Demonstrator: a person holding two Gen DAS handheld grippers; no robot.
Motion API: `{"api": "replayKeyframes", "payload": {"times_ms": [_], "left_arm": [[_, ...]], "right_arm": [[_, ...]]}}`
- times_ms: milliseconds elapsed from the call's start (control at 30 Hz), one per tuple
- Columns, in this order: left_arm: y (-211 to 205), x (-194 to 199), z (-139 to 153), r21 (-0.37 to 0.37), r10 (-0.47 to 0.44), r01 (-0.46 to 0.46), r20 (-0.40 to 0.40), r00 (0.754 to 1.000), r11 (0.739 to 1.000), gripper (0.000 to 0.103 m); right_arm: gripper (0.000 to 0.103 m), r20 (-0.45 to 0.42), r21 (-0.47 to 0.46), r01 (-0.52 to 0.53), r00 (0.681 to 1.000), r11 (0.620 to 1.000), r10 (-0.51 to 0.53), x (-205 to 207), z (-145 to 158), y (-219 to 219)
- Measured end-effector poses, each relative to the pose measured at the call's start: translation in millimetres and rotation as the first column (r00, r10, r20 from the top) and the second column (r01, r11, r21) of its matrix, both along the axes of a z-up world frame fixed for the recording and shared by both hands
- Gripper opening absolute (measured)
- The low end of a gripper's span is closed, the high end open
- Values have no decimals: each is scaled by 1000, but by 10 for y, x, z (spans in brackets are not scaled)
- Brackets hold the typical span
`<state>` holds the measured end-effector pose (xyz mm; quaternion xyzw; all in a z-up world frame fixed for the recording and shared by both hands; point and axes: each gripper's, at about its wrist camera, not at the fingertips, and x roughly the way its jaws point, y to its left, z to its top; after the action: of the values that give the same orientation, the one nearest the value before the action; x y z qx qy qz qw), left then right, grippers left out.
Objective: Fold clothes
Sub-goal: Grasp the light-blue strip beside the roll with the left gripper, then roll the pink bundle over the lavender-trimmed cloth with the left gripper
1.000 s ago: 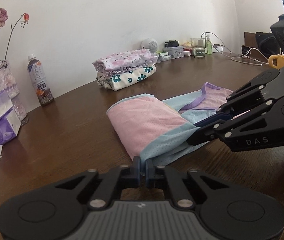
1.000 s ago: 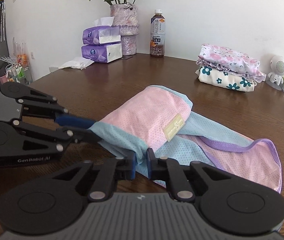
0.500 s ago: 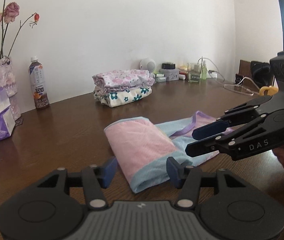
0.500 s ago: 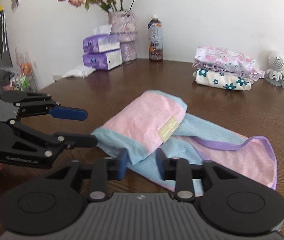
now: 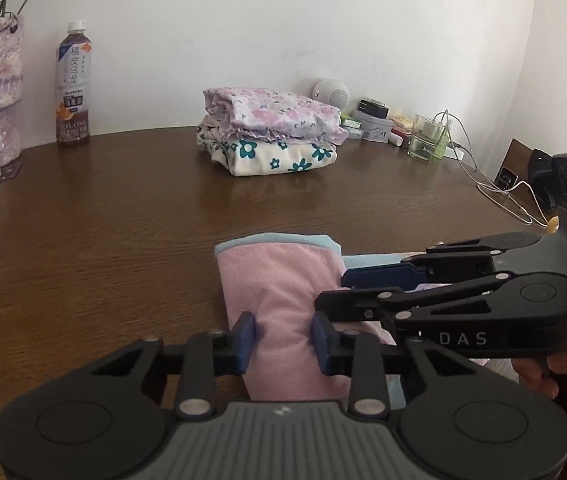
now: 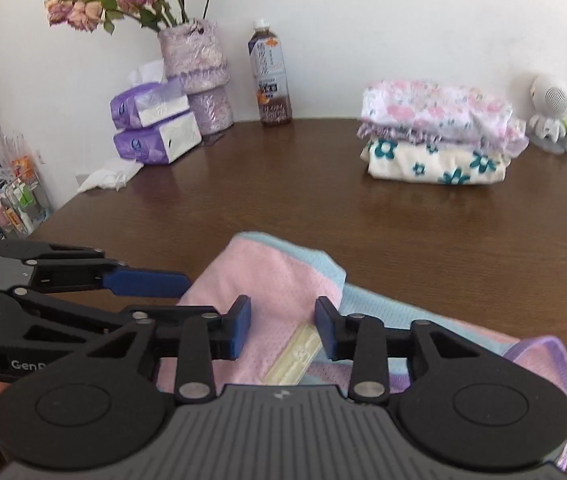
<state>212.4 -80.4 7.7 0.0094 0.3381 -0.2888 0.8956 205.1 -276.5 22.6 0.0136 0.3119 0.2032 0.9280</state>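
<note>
- Two grippers hang low over one garment, both with fingers spread and nothing between them.
- Left gripper (image 5: 283,334): jaws parted about as wide as the pink fold beneath; the blue pads stand either side of it, holding nothing.
- Right gripper (image 6: 282,328): jaws likewise apart, empty, poised over the cream label (image 6: 295,354) sewn on the pink cloth.
- Each gripper shows in the other's view, reaching in from the side with its fingers apart; whether any fingertip touches the cloth cannot be told.
- A hand (image 5: 555,368) grips the right tool's handle at the frame edge.
- Pink garment (image 5: 283,280), trimmed in pale blue, lies part-folded on the near side of the brown table (image 5: 123,220); a purple-edged part (image 6: 539,360) trails out flat to the right.
- Farther back sits a stack of folded floral clothes (image 5: 271,136), well apart from the garment.
- Along the wall: a tea bottle (image 5: 73,88), a vase of flowers (image 6: 195,64), tissue packs (image 6: 155,124), a drinking glass (image 5: 427,136) and white cables (image 5: 495,188).
</note>
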Motion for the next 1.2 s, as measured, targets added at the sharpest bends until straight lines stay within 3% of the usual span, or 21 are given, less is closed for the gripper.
{"api": "replayKeyframes", "payload": {"times_ms": [100,167,233,333,400,433,500,600,667,700,833,933,1200], "left_arm": [[60,12,49,-41,7,-8,-2,1000,999,39],[96,43,117,-79,12,-12,3,1000,997,62],[98,141,158,-87,36,-35,1,999,996,62],[61,363,132,-96,81,-83,-29,996,992,59],[34,493,75,-103,90,-96,-60,994,990,43],[20,538,28,-103,81,-89,-83,993,991,31],[7,552,-39,-99,74,-83,-92,993,992,30],[74,513,-2,-120,85,-96,-88,992,988,38],[160,455,55,-140,117,-128,-85,989,982,61],[203,427,80,-150,132,-144,-86,988,978,63],[379,296,57,-199,166,-193,-145,975,961,65],[461,187,7,-232,168,-210,-188,968,950,65],[441,33,-71,-253,183,-244,-243,953,936,62]], "right_arm": [[32,-3,18,13,1000,1000,-13,40,-34,-34],[39,-5,30,21,1000,999,-21,66,-57,-56],[45,-7,42,30,1000,999,-29,93,-80,-78],[45,-36,67,42,999,997,-40,205,-144,-110],[40,-59,84,52,997,995,-47,289,-191,-130],[32,-70,93,56,996,994,-50,330,-214,-141],[25,-93,110,66,994,992,-56,414,-260,-162],[25,-114,132,78,991,988,-63,501,-308,-194],[31,-86,135,76,994,988,-65,433,-260,-225],[33,-64,119,70,996,990,-63,371,-224,-243],[40,20,25,49,999,998,-50,108,-107,-315],[40,33,-43,72,997,997,-70,-12,-125,-443],[40,2,-46,144,990,989,-144,-201,-277,-990]]}}
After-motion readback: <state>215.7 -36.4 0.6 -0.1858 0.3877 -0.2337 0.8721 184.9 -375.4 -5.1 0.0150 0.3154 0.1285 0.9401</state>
